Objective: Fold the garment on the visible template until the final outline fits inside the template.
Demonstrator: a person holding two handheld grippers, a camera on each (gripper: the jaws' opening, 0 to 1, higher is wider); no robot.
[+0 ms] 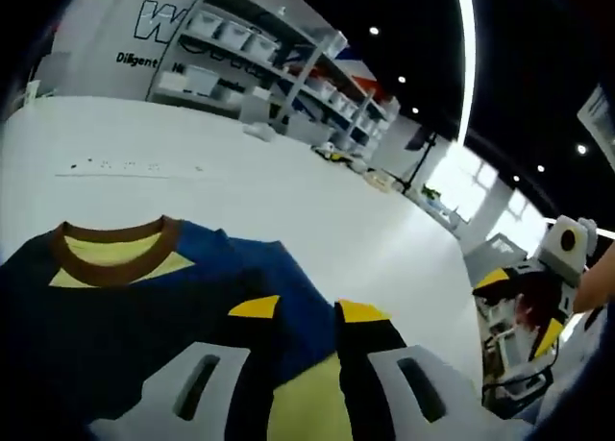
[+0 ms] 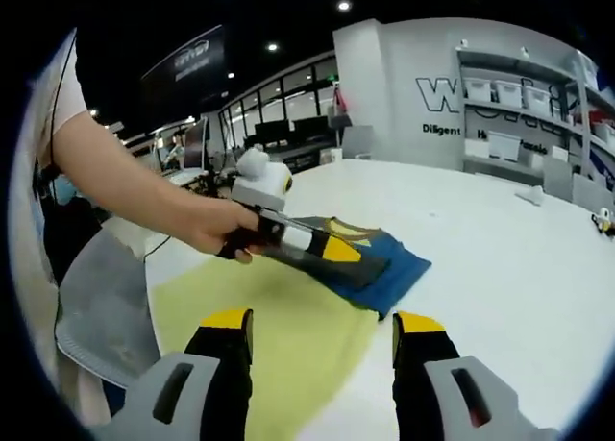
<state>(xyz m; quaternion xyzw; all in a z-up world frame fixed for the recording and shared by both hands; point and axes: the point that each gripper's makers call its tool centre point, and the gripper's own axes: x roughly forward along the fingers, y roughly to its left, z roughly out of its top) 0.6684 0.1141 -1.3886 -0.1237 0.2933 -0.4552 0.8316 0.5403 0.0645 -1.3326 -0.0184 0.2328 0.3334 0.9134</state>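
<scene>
Left gripper view looks along the left hand-held gripper (image 1: pixel 307 311), whose yellow-tipped jaws stand a narrow way apart directly over the garment (image 1: pixel 135 306); whether any cloth is pinched between them cannot be told here. Right gripper view shows that same left hand-held gripper (image 2: pixel 322 247), gripped in the person's hand (image 2: pixel 216 232), with its tips down on the near edge of the dark blue fabric, so it is by far the nearer of the two. Just ahead of the left jaws lies the brown-ribbed collar (image 1: pixel 115 249), with a yellow lining showing inside it.

The right hand-held gripper (image 2: pixel 322 326) hangs with its jaws set wide and nothing between them, above the yellow template (image 2: pixel 279 316). From it, the garment (image 2: pixel 380 268) lies ahead and a little to the right, at the far end of the template, well apart from its tips. The template's long axis runs from near the right jaws away toward the garment, which appears to overhang the template's far edge onto the bare white worktop (image 2: pixel 500 249).

The garment looks like a dark blue shirt already gathered into a compact, roughly folded bundle, with a lighter blue layer showing at its outer edge. My judgement is that the overhanging side must be brought inward over the yellow.
</scene>
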